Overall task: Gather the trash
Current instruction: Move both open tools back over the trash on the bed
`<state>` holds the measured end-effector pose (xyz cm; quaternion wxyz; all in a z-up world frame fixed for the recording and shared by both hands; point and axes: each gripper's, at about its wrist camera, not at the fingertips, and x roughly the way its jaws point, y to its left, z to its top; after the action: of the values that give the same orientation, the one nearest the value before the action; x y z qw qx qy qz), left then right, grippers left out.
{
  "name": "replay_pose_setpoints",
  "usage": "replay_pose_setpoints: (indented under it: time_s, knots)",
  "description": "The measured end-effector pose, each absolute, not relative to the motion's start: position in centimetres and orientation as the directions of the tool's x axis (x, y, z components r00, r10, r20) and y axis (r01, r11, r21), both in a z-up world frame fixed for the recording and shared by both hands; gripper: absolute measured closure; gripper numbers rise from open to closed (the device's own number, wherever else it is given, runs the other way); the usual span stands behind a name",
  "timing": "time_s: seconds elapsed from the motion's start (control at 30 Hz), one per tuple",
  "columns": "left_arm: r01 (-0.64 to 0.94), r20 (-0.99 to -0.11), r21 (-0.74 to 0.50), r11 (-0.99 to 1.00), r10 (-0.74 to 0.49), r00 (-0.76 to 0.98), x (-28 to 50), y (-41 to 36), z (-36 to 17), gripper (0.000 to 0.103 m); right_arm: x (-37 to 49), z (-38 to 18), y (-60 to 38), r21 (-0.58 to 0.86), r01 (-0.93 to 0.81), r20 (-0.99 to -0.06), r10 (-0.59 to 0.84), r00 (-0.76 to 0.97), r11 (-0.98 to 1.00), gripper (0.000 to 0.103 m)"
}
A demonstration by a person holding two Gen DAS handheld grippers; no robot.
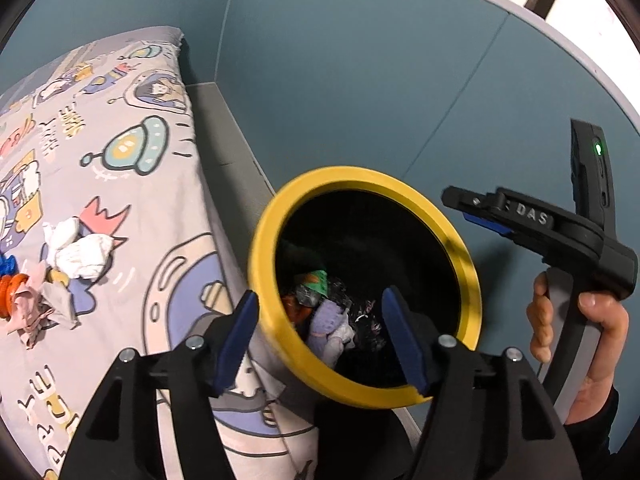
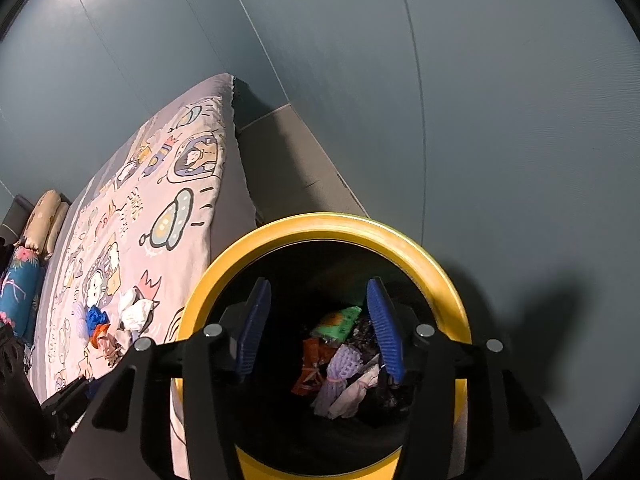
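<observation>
A black bin with a yellow rim [image 1: 276, 208] [image 2: 332, 222] stands beside the bed and holds several pieces of trash [image 1: 324, 316] [image 2: 340, 356]: a green wrapper, an orange wrapper, purple and white wads. My left gripper [image 1: 316, 332] is open and empty, its jaws straddling the bin's near rim. My right gripper [image 2: 320, 328] is open and empty above the bin's mouth; it also shows in the left wrist view [image 1: 472, 208]. More trash lies on the bed: white crumpled tissue [image 1: 82, 254] [image 2: 134, 314], pink paper [image 1: 32, 312], orange and blue pieces [image 2: 96, 322].
The bed has a cartoon-print sheet [image 1: 120, 152] [image 2: 168, 208]. A teal wall [image 1: 360, 80] stands close behind the bin. A grey floor strip [image 2: 288, 168] runs between bed and wall. Pillows [image 2: 36, 248] lie at the bed's far left.
</observation>
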<state>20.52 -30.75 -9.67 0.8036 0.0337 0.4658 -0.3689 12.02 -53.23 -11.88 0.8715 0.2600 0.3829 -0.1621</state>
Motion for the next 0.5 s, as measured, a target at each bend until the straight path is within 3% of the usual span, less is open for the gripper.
replay_pose_setpoints:
  time_s: [0.5]
  knots:
    - [0.485,-0.760,-0.266,0.833,-0.491,0.426,25.0,-21.7,-8.2,0.029,15.7,-10.5,-46.3,0.321,0.330,-0.739,0.017,0.673,0.888,0.048]
